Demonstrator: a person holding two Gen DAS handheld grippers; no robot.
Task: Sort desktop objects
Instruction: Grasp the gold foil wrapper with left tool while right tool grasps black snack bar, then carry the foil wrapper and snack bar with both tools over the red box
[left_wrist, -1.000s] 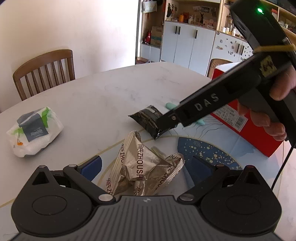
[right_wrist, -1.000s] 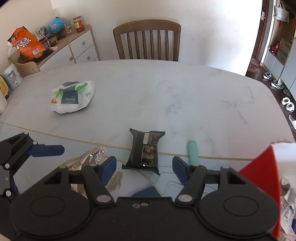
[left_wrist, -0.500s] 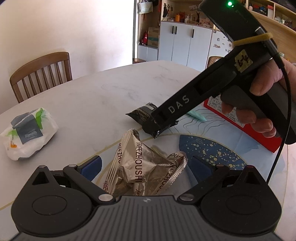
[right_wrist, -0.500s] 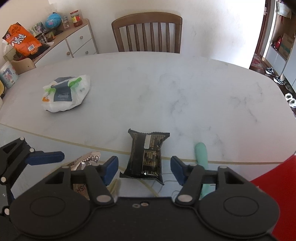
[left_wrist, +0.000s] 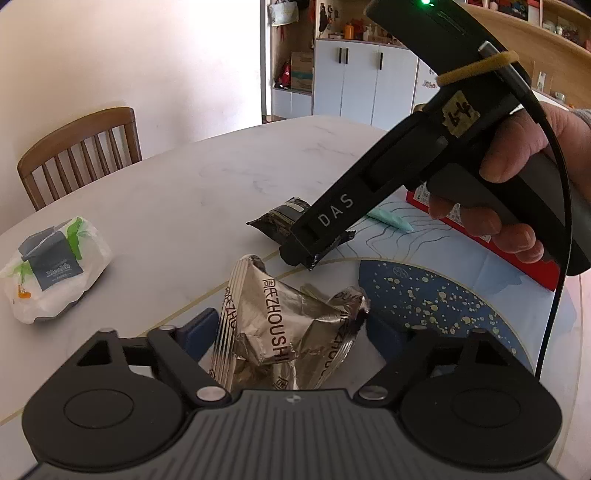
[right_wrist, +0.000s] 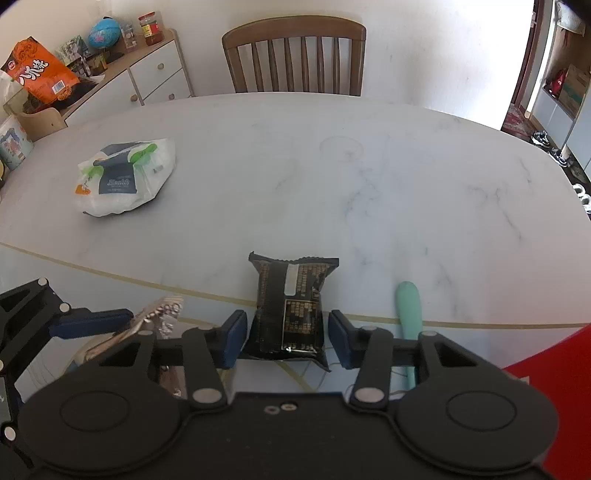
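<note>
A crumpled silver snack wrapper (left_wrist: 288, 332) lies between the open fingers of my left gripper (left_wrist: 291, 332); the pads do not press it. A black snack packet (right_wrist: 290, 306) lies on the table, its near end between the open blue pads of my right gripper (right_wrist: 286, 338), with small gaps on both sides. In the left wrist view the right gripper (left_wrist: 306, 254) covers part of the black packet (left_wrist: 280, 219). The left gripper (right_wrist: 92, 321) and silver wrapper (right_wrist: 159, 314) show at the lower left of the right wrist view.
A white plastic bag (right_wrist: 123, 177) lies at the table's left. A mint-green stick (right_wrist: 408, 314) lies right of the black packet. A red box (left_wrist: 480, 221) stands at the right. A blue patterned mat (left_wrist: 424, 295) covers the near table. A wooden chair (right_wrist: 295, 55) stands behind.
My right gripper has moved forward and lower so its pads now flank the black packet. My left gripper has stayed around the silver wrapper.
</note>
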